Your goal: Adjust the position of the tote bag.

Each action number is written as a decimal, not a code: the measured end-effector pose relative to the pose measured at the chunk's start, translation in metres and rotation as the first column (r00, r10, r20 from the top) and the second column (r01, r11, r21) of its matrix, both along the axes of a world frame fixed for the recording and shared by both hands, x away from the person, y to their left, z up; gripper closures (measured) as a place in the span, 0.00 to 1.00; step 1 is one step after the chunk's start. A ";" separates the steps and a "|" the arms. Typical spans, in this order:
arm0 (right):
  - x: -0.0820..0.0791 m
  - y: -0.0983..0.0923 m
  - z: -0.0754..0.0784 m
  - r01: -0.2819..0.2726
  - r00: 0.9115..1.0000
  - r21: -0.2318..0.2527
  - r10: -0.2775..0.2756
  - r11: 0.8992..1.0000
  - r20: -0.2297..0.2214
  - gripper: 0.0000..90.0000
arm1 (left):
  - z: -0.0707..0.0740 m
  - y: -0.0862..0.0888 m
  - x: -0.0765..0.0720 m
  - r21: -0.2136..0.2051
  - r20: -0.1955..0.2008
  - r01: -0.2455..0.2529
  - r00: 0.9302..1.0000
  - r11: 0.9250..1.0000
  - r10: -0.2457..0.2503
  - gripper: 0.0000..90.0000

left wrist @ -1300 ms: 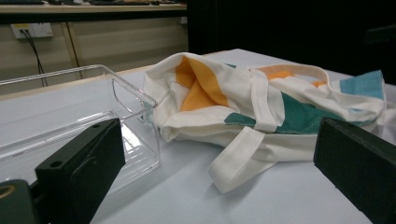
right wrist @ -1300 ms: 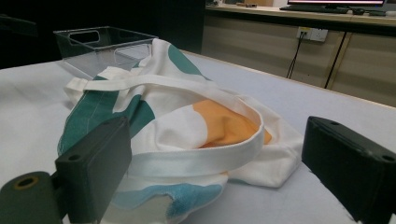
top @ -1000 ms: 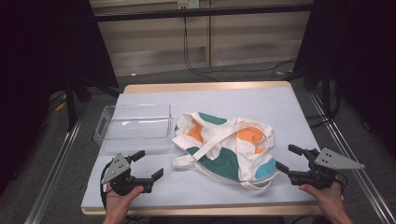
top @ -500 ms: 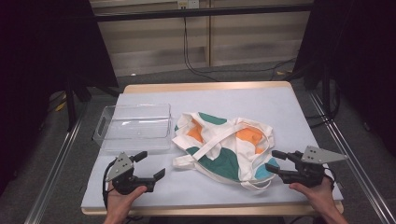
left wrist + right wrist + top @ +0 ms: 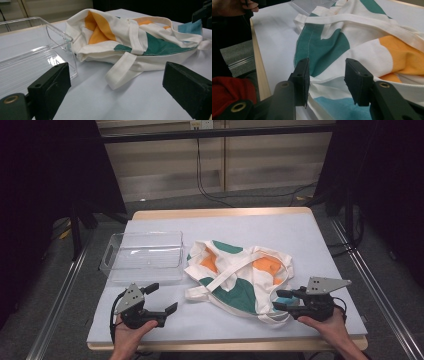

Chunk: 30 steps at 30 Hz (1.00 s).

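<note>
A white tote bag (image 5: 240,275) with green, orange and light blue patches lies crumpled on the table's middle, its straps across it. My right gripper (image 5: 277,300) is at the bag's near right corner. In the right gripper view the jaws (image 5: 327,75) straddle that corner of the bag (image 5: 324,45). They have just been closing, with a gap left between the pads and the cloth lying slack. My left gripper (image 5: 165,296) rests open at the front left, a short way from the bag. Its wide jaws (image 5: 117,85) face the bag (image 5: 140,37) and a loose strap.
A clear plastic tray (image 5: 142,255) stands left of the bag, close to it (image 5: 30,50). The white table top (image 5: 300,235) has a wooden front edge near both hands. Dark stands and cables surround the table.
My right gripper has moved left onto the bag's near right corner, and its jaws have narrowed around the cloth. The left gripper and the bag have stayed put.
</note>
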State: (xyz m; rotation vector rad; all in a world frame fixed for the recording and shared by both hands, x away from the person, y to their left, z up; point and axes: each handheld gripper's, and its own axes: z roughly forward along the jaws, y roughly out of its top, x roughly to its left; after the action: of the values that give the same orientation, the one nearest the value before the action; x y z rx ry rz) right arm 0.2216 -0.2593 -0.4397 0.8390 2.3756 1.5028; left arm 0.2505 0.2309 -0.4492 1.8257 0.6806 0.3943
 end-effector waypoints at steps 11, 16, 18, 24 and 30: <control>0.006 0.023 0.003 -0.093 0.995 -0.040 0.092 0.995 -0.046 0.66 | 0.002 0.004 0.000 0.014 -0.008 -0.013 1.000 1.000 0.013 0.10; 0.009 0.030 0.003 -0.122 0.991 -0.058 0.118 0.991 -0.065 0.68 | 0.002 0.005 0.000 0.020 -0.009 -0.013 1.000 1.000 0.013 0.10; 0.010 0.034 0.004 -0.132 0.989 -0.065 0.127 0.989 -0.071 0.68 | 0.002 0.004 -0.001 0.016 -0.003 -0.002 1.000 1.000 0.002 0.10; 0.022 0.055 0.007 -0.199 0.977 -0.080 0.192 0.977 -0.090 0.64 | 0.000 0.003 0.000 0.010 -0.009 0.008 1.000 1.000 -0.008 0.10; 0.032 0.073 0.009 -0.223 0.970 -0.109 0.210 0.969 -0.121 0.63 | 0.001 0.004 0.000 0.018 -0.009 0.001 1.000 1.000 -0.001 0.10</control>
State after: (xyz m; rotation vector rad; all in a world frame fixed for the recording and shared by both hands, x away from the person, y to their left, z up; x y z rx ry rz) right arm 0.2531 -0.1860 -0.4308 0.6670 2.6850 1.3993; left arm 0.2503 0.2351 -0.4483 1.8464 0.6846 0.3927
